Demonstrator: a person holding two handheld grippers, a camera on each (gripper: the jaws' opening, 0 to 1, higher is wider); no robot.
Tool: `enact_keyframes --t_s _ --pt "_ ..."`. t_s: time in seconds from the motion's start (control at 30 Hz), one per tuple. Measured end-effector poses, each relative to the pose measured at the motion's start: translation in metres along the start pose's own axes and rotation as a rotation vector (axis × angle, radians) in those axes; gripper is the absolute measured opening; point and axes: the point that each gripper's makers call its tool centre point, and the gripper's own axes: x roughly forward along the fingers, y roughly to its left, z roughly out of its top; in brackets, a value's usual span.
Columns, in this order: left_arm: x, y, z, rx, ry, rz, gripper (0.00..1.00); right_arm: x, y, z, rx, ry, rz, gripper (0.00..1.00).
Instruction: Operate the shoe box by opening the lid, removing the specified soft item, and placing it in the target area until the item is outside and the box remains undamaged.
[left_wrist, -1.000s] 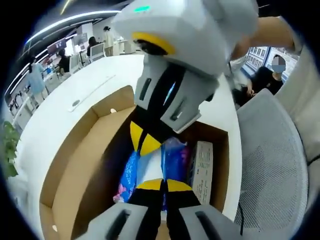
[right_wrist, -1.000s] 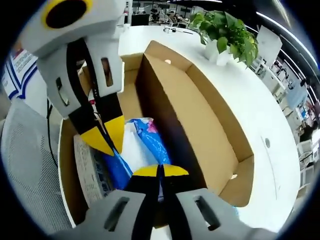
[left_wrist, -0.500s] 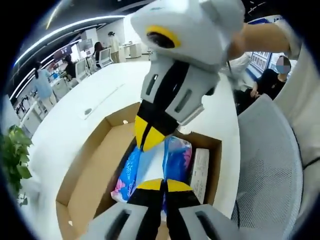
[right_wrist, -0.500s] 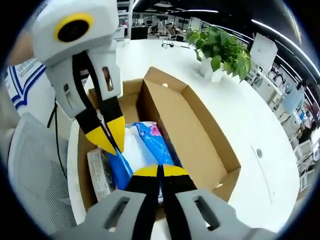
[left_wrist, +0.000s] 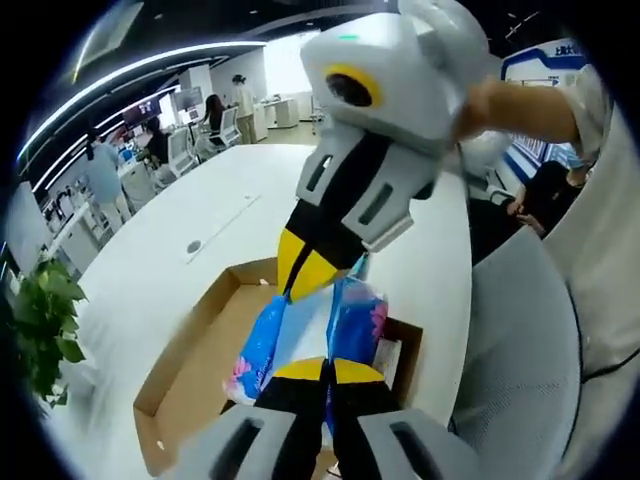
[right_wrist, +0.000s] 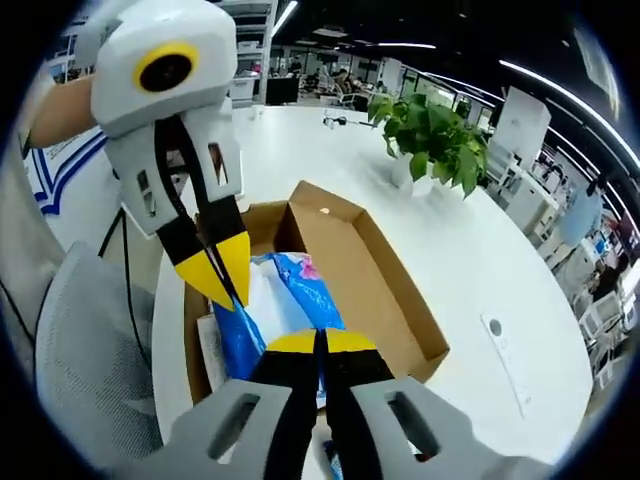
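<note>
shoe box (right_wrist: 385, 290): matt brown cardboard | soft pack (left_wrist: 345, 322): glossy plastic film | table (right_wrist: 470, 250): smooth white

No text, label, brand or number can be read with certainty. Printing is seen on the pale leaflet (left_wrist: 386, 357) lying in the shoe box (left_wrist: 190, 400) at its end nearest the chair, but it is too small and blurred to make out. A blue-and-white sign (left_wrist: 535, 62) is seen on the far wall in the left gripper view; characters are carried on it, none legible. Pink markings are noted on the blue soft pack (right_wrist: 290, 300); no words can be made out.
</note>
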Motion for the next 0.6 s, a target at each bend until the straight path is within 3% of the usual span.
enact_keyframes --t_s 0.27,0.6 --pt "0.002 -0.014 0.035 0.031 -0.042 0.000 0.00 -0.033 -0.006 -0.005 -0.025 -0.016 -0.018 0.00" --pt "0.022 -0.028 0.067 0.052 -0.068 -0.029 0.00 -0.068 -0.020 -0.027 -0.001 -0.008 -0.051 0.00"
